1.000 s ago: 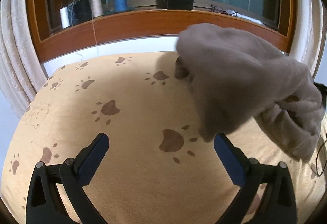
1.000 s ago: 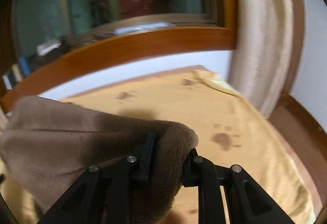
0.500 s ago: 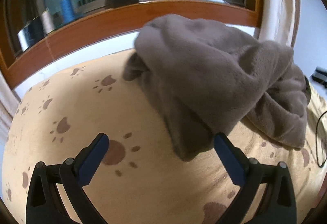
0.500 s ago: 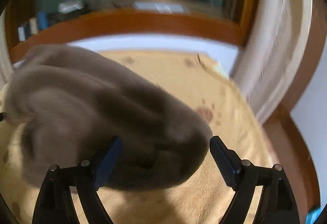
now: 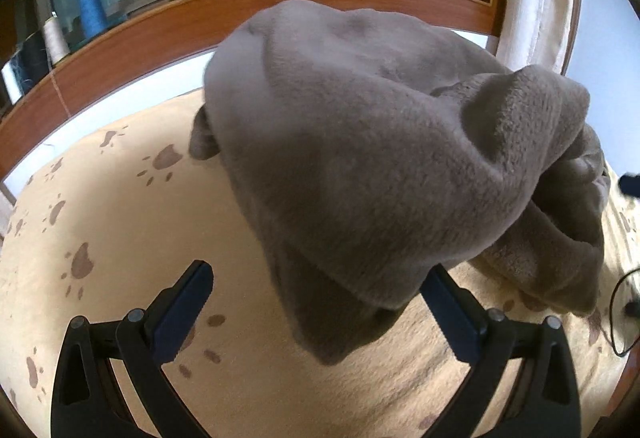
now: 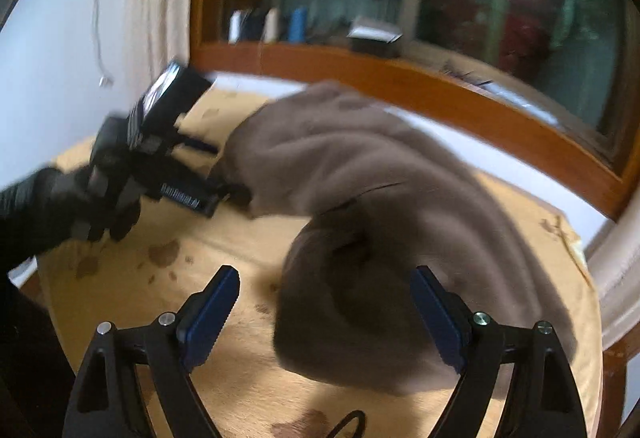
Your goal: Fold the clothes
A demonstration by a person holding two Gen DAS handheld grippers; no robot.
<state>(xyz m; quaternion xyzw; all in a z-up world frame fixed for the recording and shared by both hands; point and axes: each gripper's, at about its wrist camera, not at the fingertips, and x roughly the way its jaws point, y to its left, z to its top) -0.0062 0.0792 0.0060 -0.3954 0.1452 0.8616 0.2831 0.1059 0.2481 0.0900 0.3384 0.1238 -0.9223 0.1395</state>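
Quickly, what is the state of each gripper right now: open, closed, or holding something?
Left gripper: open, holding nothing; the garment lies ahead.
Right gripper: open, jaws just opened, holding nothing.

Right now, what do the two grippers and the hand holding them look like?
Each gripper, left and right, has a black frame of triangular cut-out arms with silver pivot screws and blue ridged finger pads. From the right wrist view, the left hand wears a black glove and black sleeve, and its gripper body carries blurred white lettering.
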